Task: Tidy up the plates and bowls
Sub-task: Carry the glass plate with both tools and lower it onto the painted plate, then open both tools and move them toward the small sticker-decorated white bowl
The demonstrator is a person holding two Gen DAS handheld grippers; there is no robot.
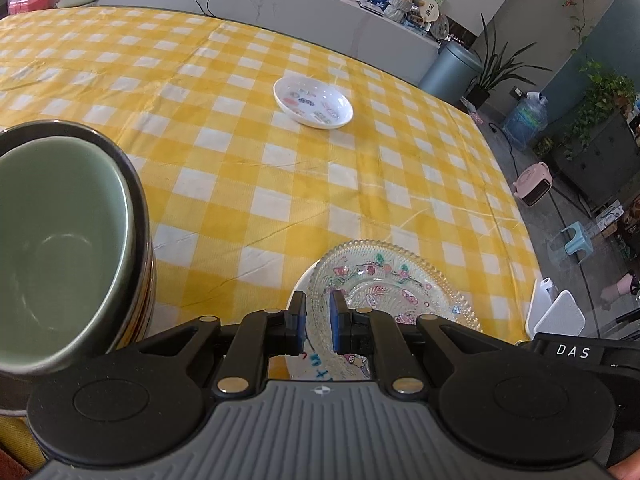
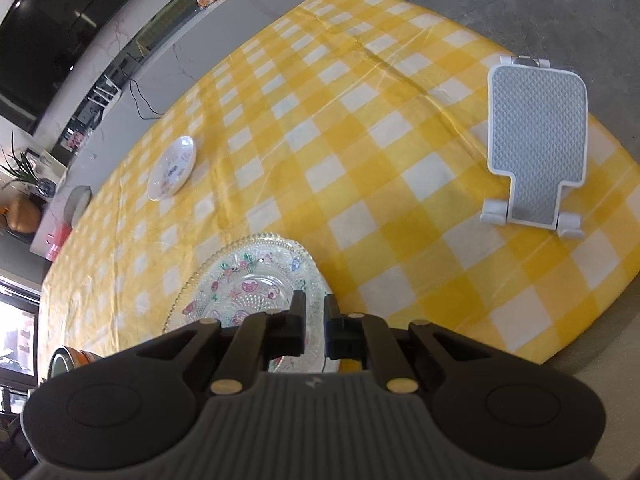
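Observation:
A clear glass plate [image 1: 394,284] with beaded rim lies on a white plate [image 1: 316,370] with cartoon prints, near the table's front edge. My left gripper [image 1: 319,320] is shut on their near rims, one pad outside the white rim and one on the glass. In the right wrist view, my right gripper [image 2: 315,314] is shut on the right rim of the glass plate [image 2: 248,280]. A small white printed dish [image 1: 313,107] [image 2: 172,168] sits alone toward the far side. A green bowl [image 1: 60,232] is nested in a dark-rimmed bowl [image 1: 138,200] at the left.
The table [image 1: 224,168] is covered with a yellow and white checked cloth. A white and grey phone stand [image 2: 536,140] [image 1: 560,314] stands at the right edge. Beyond the table are a counter, a bin [image 1: 450,70], plants and a stool [image 1: 576,242].

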